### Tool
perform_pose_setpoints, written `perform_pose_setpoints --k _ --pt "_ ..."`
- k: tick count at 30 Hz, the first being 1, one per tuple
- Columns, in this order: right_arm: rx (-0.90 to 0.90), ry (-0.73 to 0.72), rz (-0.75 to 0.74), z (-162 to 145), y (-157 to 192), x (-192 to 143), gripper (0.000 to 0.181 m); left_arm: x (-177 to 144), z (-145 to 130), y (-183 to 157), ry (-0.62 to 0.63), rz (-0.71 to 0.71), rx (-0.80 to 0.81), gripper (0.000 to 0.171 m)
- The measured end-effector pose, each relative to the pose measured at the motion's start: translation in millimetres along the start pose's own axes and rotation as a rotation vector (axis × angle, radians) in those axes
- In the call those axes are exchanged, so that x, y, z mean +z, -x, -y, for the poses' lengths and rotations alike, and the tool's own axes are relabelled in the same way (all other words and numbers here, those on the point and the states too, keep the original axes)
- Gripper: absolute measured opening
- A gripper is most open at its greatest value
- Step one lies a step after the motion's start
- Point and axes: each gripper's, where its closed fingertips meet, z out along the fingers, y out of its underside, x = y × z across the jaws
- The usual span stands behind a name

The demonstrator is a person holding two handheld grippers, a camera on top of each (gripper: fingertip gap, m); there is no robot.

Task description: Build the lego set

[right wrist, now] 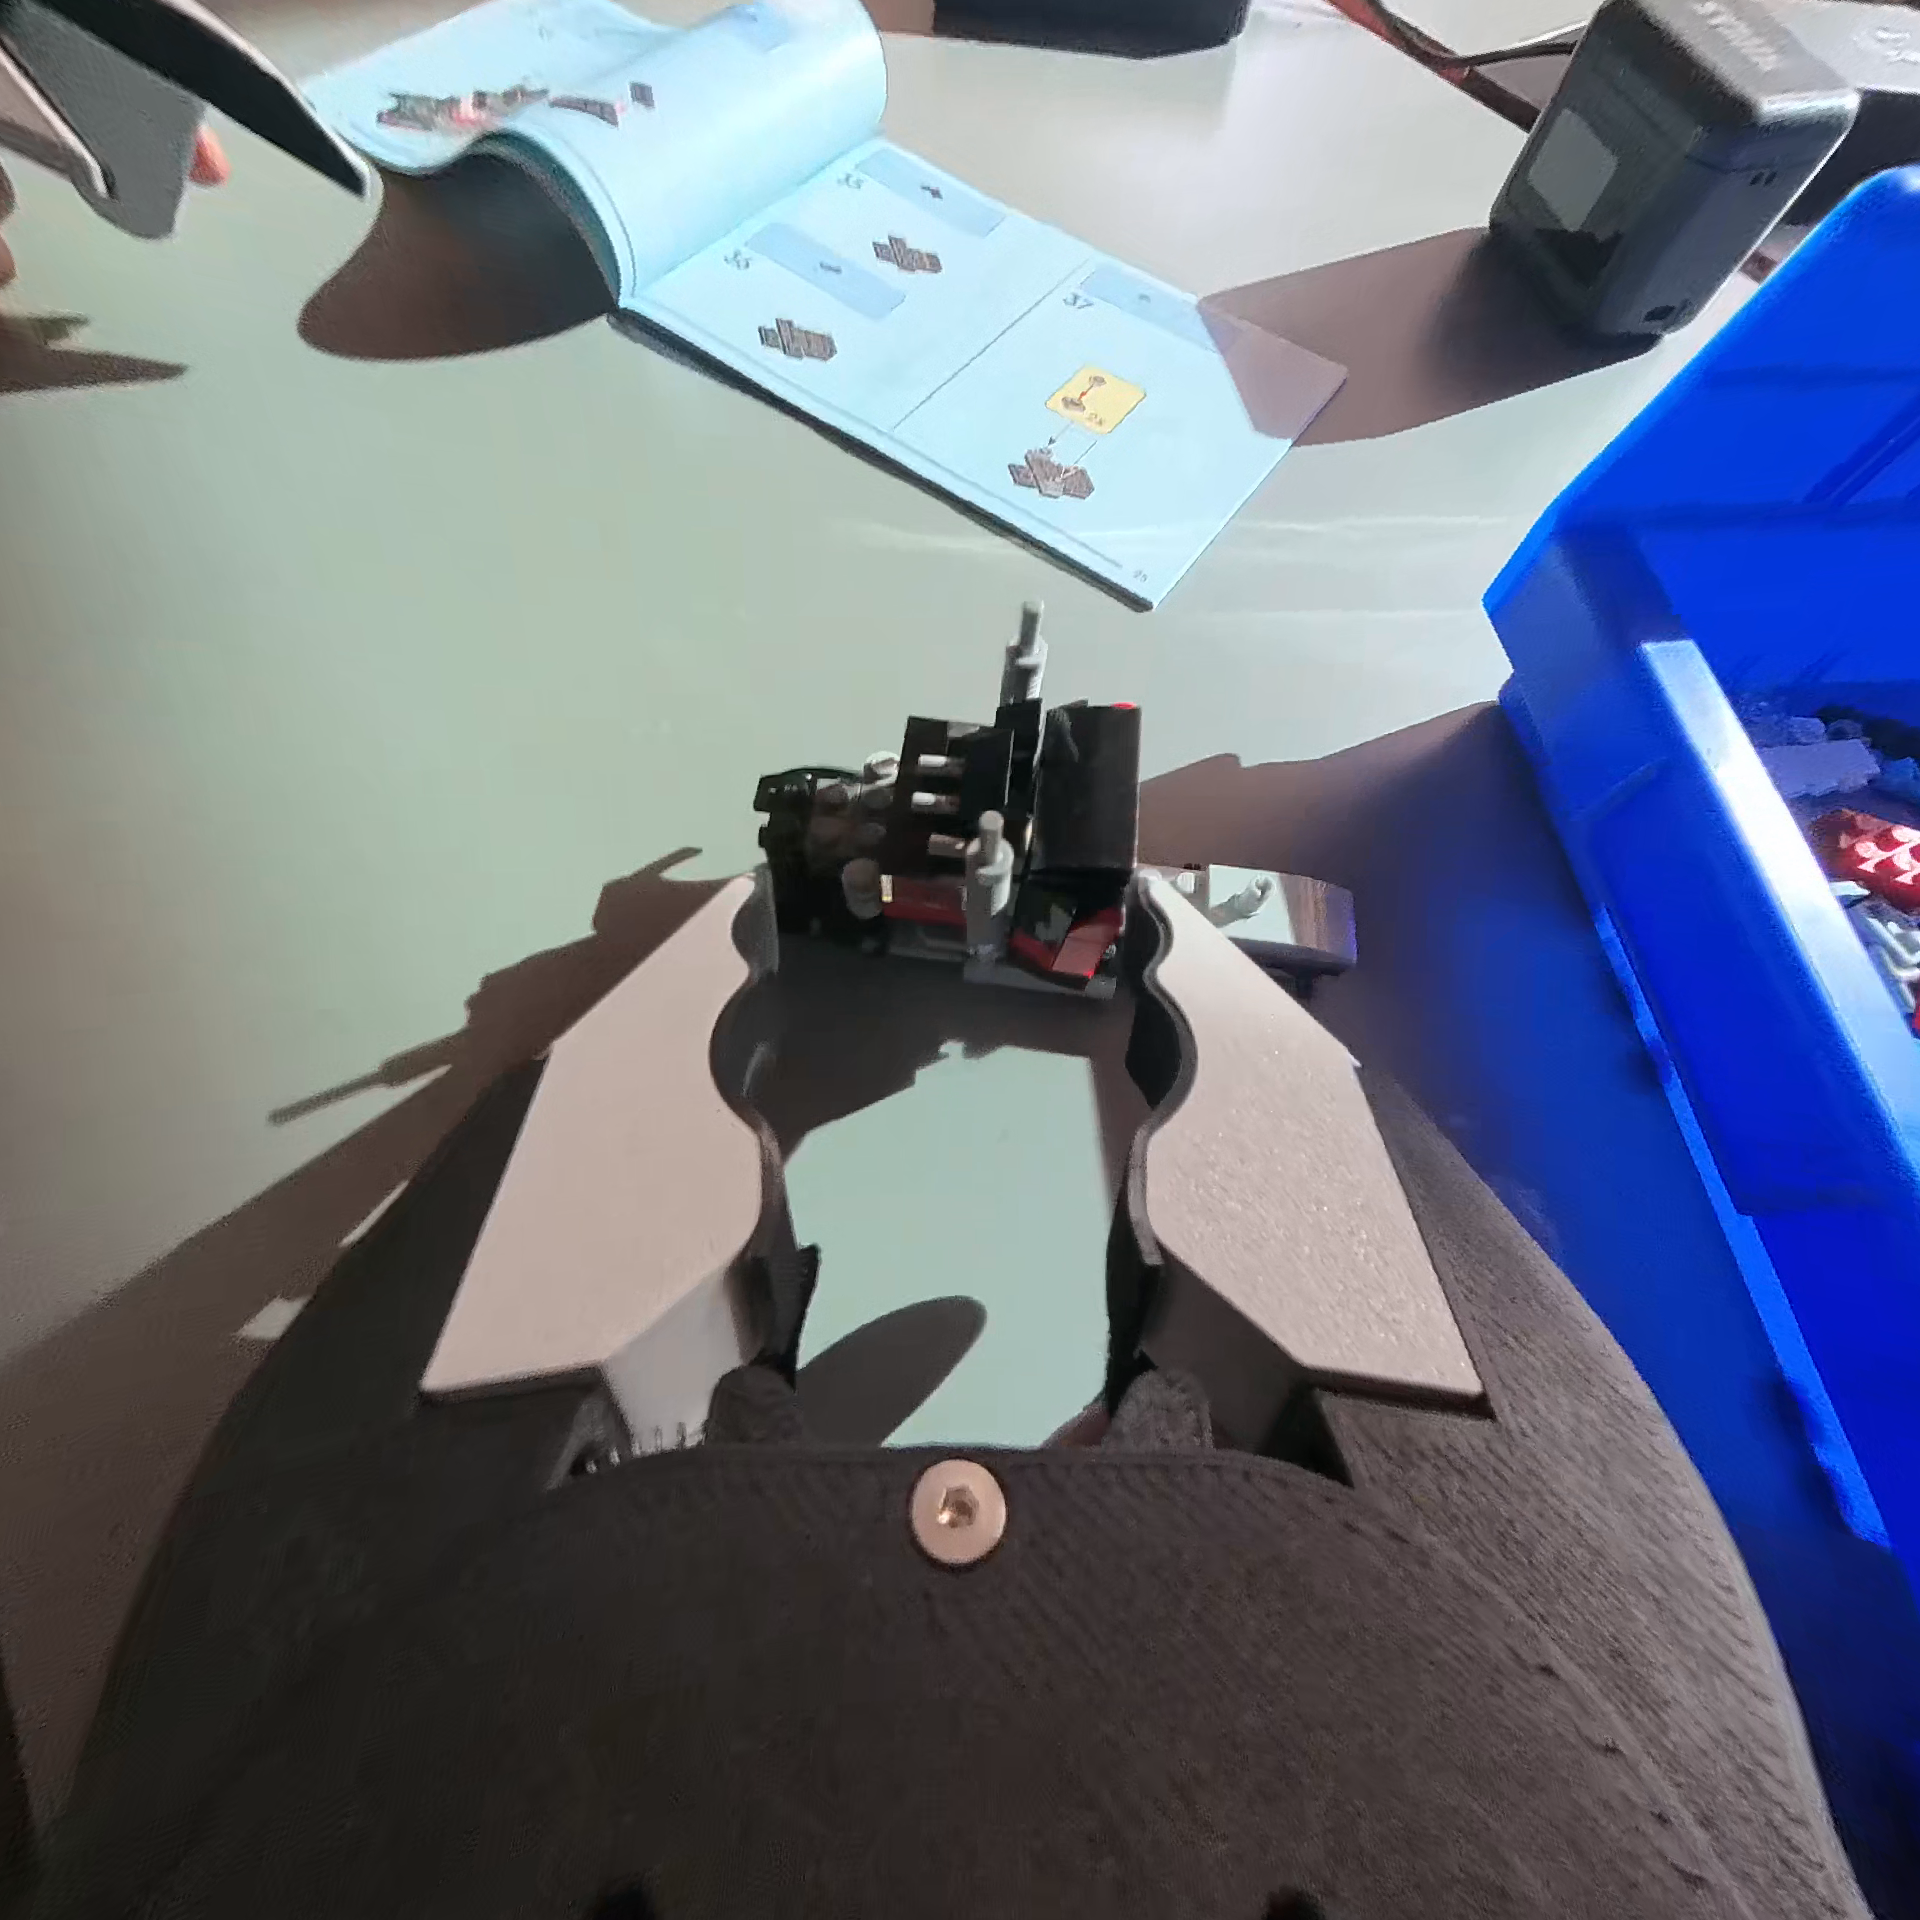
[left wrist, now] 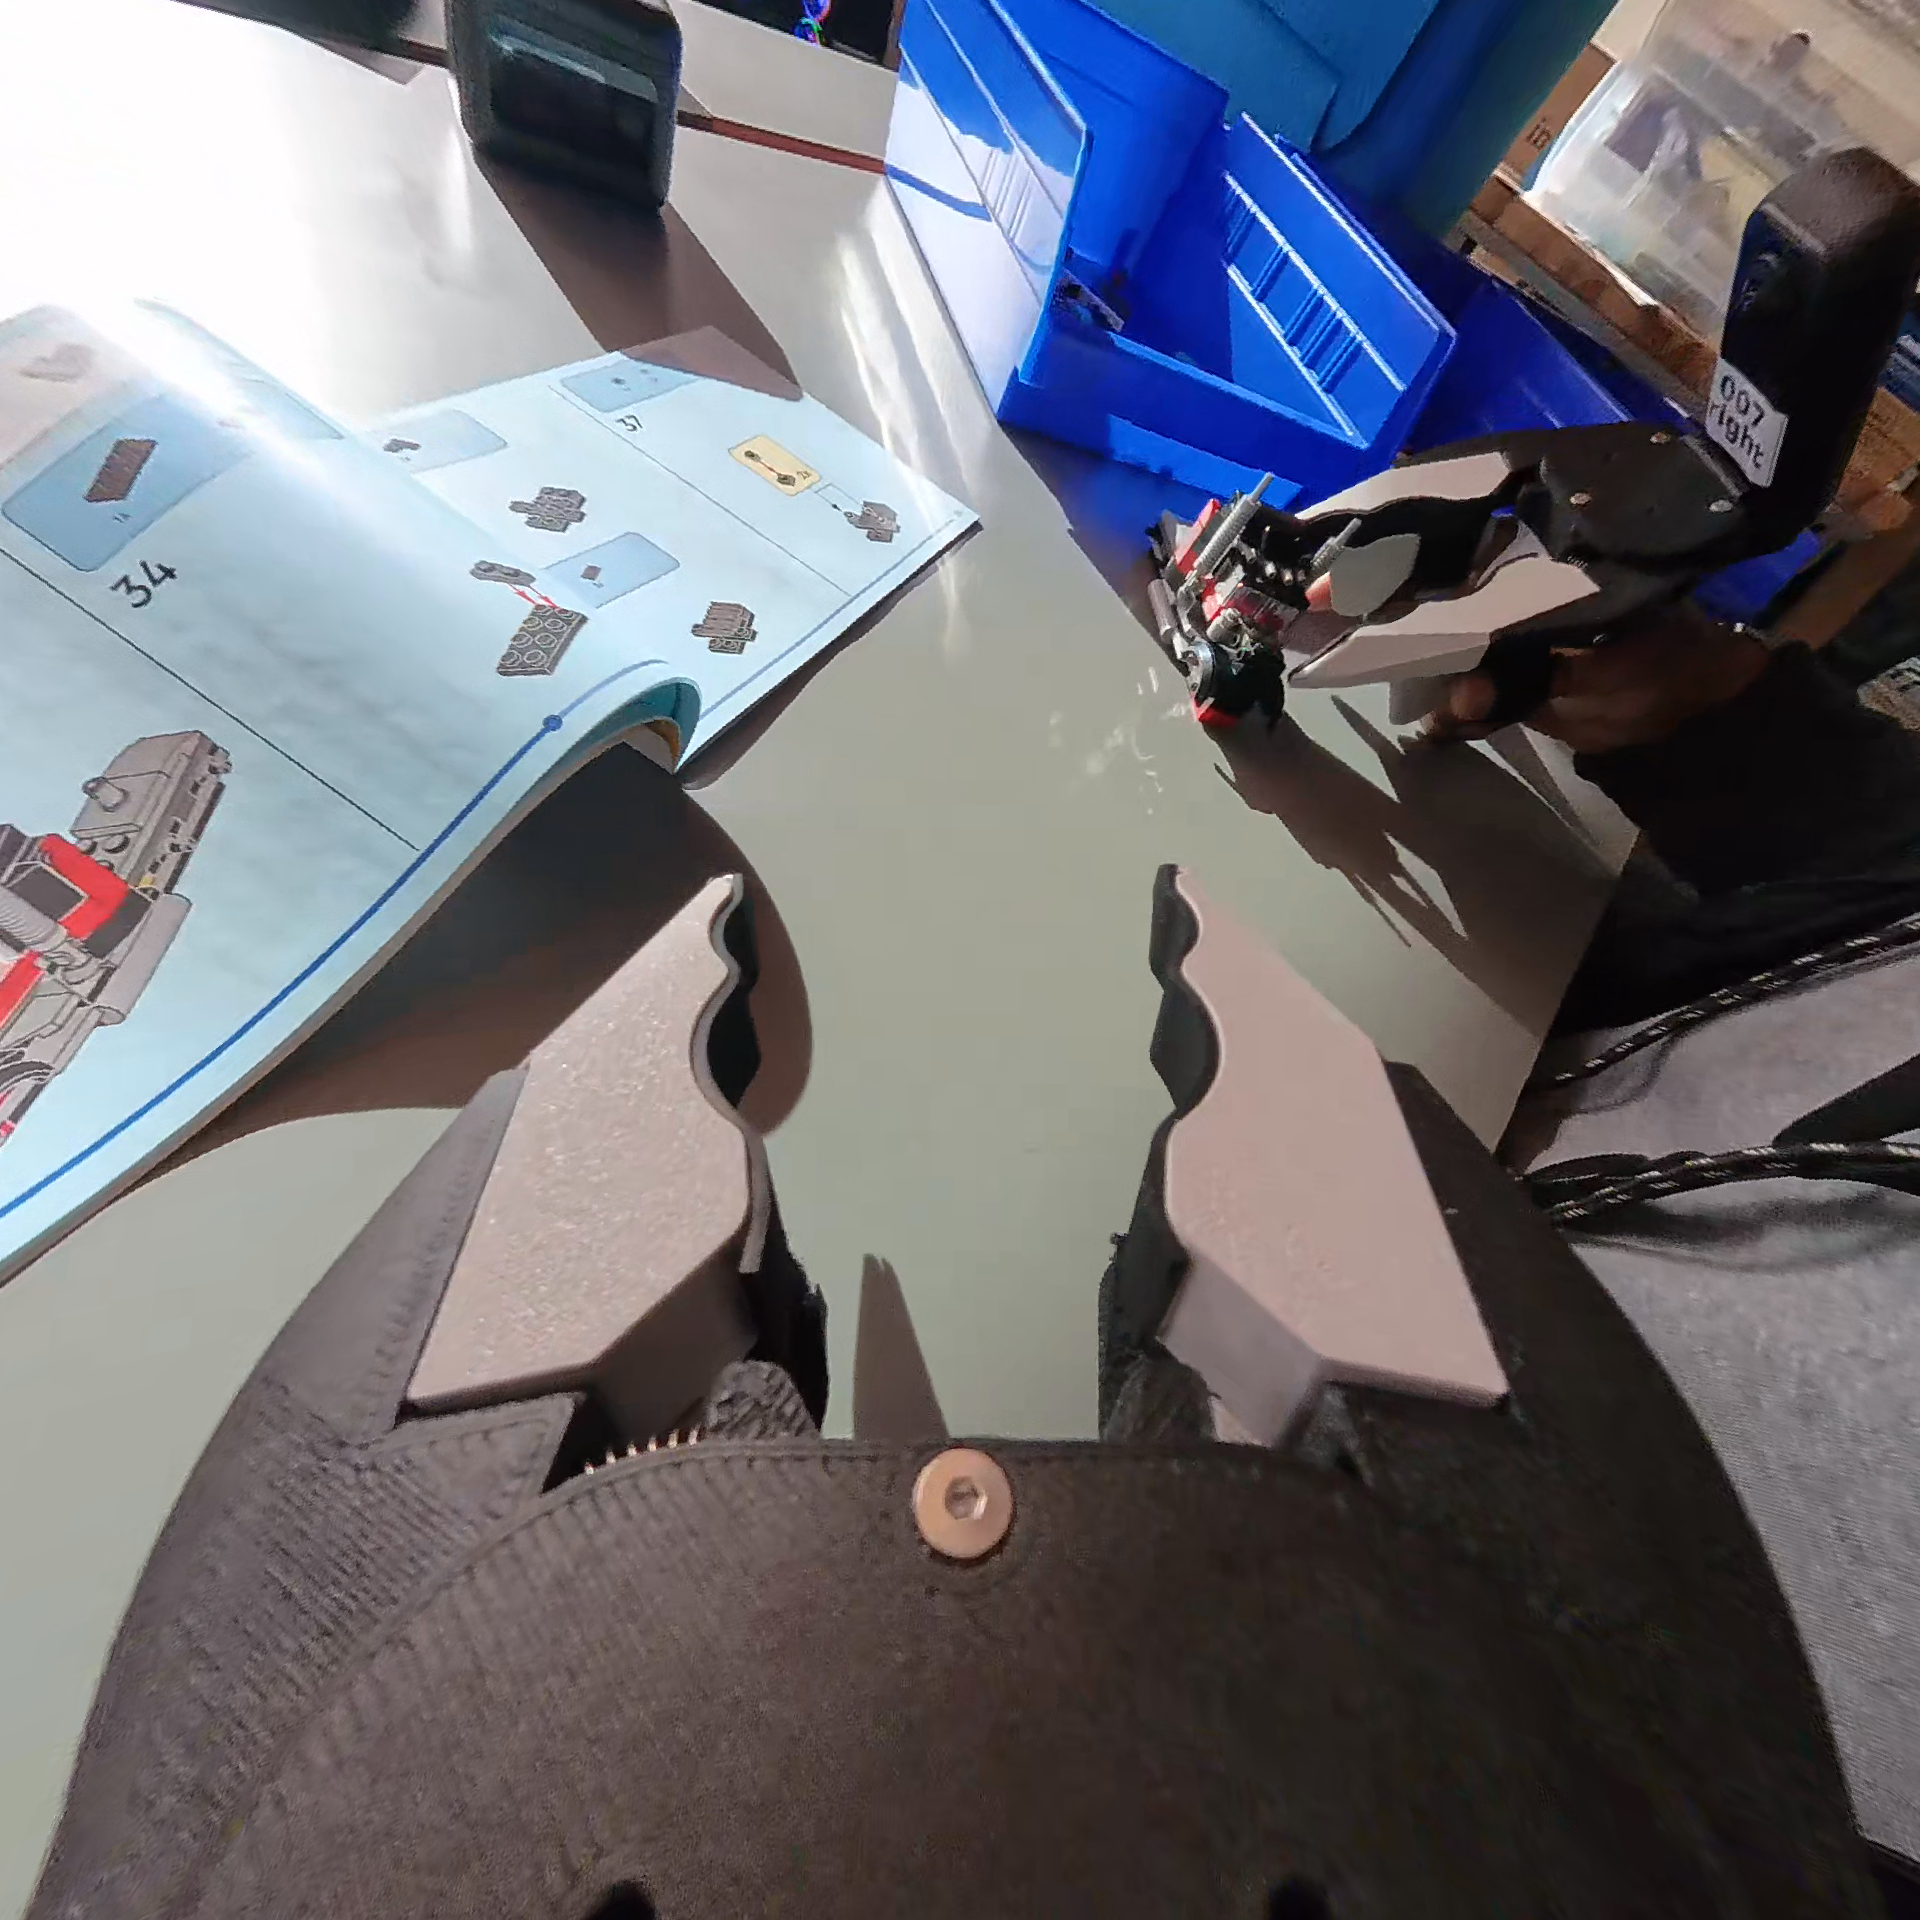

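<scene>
A partly built red, black and grey lego model (right wrist: 945, 831) rests on the pale table (right wrist: 416, 675), between the fingertips of my right gripper (right wrist: 951, 914), which is shut on its sides. In the left wrist view the same model (left wrist: 1226, 603) sits tilted on the table in the right gripper (left wrist: 1304, 597). My left gripper (left wrist: 954, 904) is open and empty, hovering above bare table (left wrist: 935, 1039) to the left of the model. It also shows in the right wrist view at the top left corner (right wrist: 104, 135).
An open instruction booklet (left wrist: 312, 644) lies left of the model, also seen in the right wrist view (right wrist: 935, 343). A blue bin (right wrist: 1714, 779) with loose bricks (right wrist: 1860, 831) stands to the right. A black camera box (right wrist: 1652, 177) sits at the back. Cables (left wrist: 1714, 1174) run along the right.
</scene>
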Motion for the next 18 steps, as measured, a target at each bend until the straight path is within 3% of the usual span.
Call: perform_pose_setpoints --k 8,18 --pt "-0.050 0.029 -0.051 1.1 -0.5 8.3 0.074 0.5 0.4 -4.3 0.004 -0.068 -0.035 0.074" --pt "-0.054 0.028 -0.231 15.3 -27.2 26.1 0.076 -0.7 1.8 -5.4 -0.011 -0.067 -0.030 0.073"
